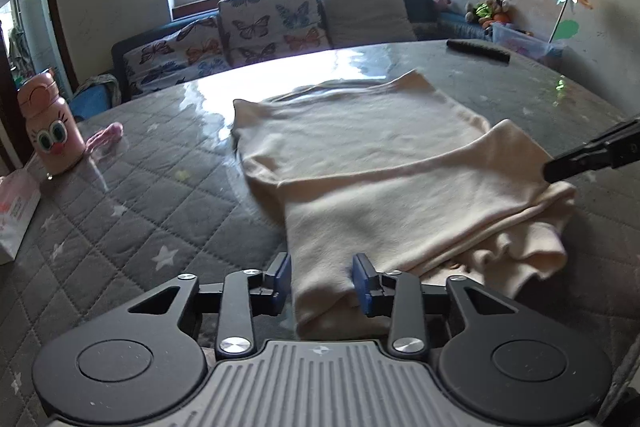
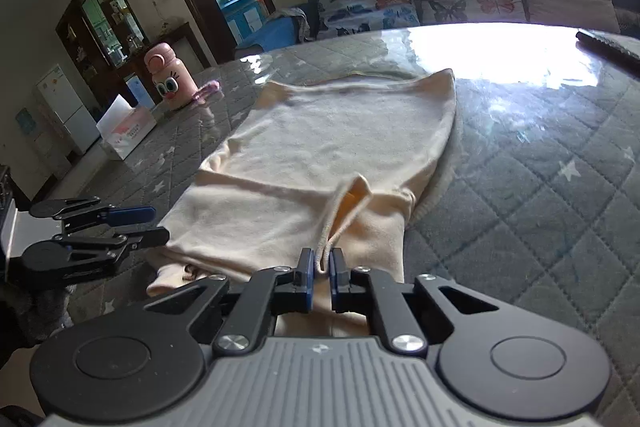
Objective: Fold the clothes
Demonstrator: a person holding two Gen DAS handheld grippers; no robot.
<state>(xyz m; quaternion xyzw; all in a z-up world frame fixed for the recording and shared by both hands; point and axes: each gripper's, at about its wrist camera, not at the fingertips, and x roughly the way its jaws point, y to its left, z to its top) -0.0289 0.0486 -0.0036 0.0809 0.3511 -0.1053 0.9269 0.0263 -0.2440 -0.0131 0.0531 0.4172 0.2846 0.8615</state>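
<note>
The cream garment (image 2: pixel 328 155) lay partly folded on the quilted table (image 2: pixel 540 195). The right gripper (image 2: pixel 321 269) had its jaws pinched on a fold; the left gripper (image 1: pixel 322 277) straddled the near edge, jaws apart.

- You work at a table (image 1: pixel 168 163) with a grey quilted star-print cover under a glossy sheet.
- On it lie your cream garment (image 1: pixel 380 163), a pink bottle (image 1: pixel 50 131), a white box (image 2: pixel 126 131) and a dark remote (image 1: pixel 478 50).
</note>
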